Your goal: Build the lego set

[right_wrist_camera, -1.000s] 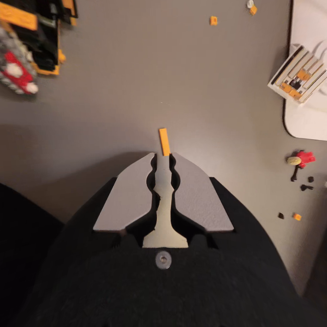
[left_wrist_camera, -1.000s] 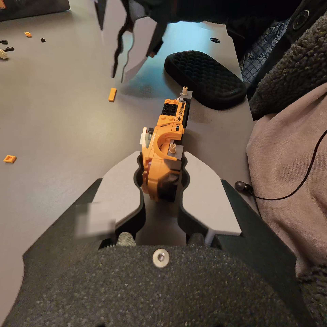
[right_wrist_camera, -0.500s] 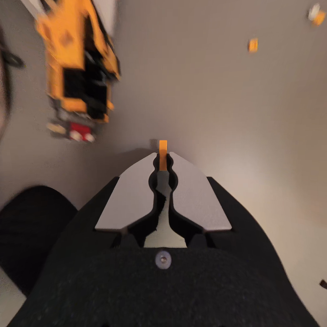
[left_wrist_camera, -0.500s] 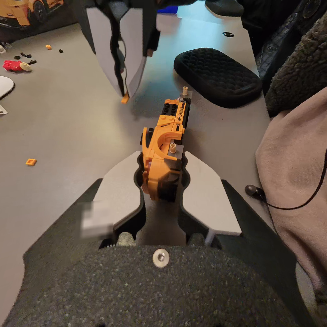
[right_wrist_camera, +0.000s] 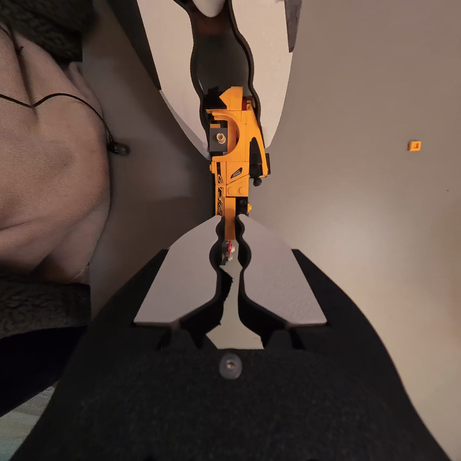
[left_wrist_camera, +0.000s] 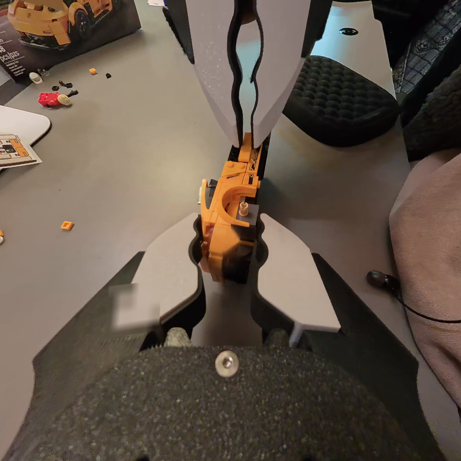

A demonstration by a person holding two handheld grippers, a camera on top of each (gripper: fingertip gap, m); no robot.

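My left gripper (left_wrist_camera: 228,219) is shut on the near end of an orange and black brick-built car body (left_wrist_camera: 232,199), which lies along the grey table (left_wrist_camera: 124,174). My right gripper (left_wrist_camera: 246,142) comes down from above onto the car's far end. It is shut on a small flat orange piece (right_wrist_camera: 229,212), and both pads press its sides. The piece lies against the car (right_wrist_camera: 237,159) just beyond a two-stud orange plate. A tan peg (left_wrist_camera: 243,207) stands on a grey block beside the orange wheel arch.
A box with a yellow car picture (left_wrist_camera: 62,30) stands at the far left. A black ribbed pad (left_wrist_camera: 341,99) lies at the far right. Loose red, black and orange pieces (left_wrist_camera: 51,99), a printed sheet (left_wrist_camera: 15,152) and one orange piece (left_wrist_camera: 66,225) lie left. A person's clothing (left_wrist_camera: 429,249) and a black cable (left_wrist_camera: 376,278) are at the right. The tips of one gripper are about 5 centimeters away from the tips of the other.
My right gripper closed on the flat orange piece on the table, lifted it and carried it over to the car's far end. My left gripper kept its hold on the car.
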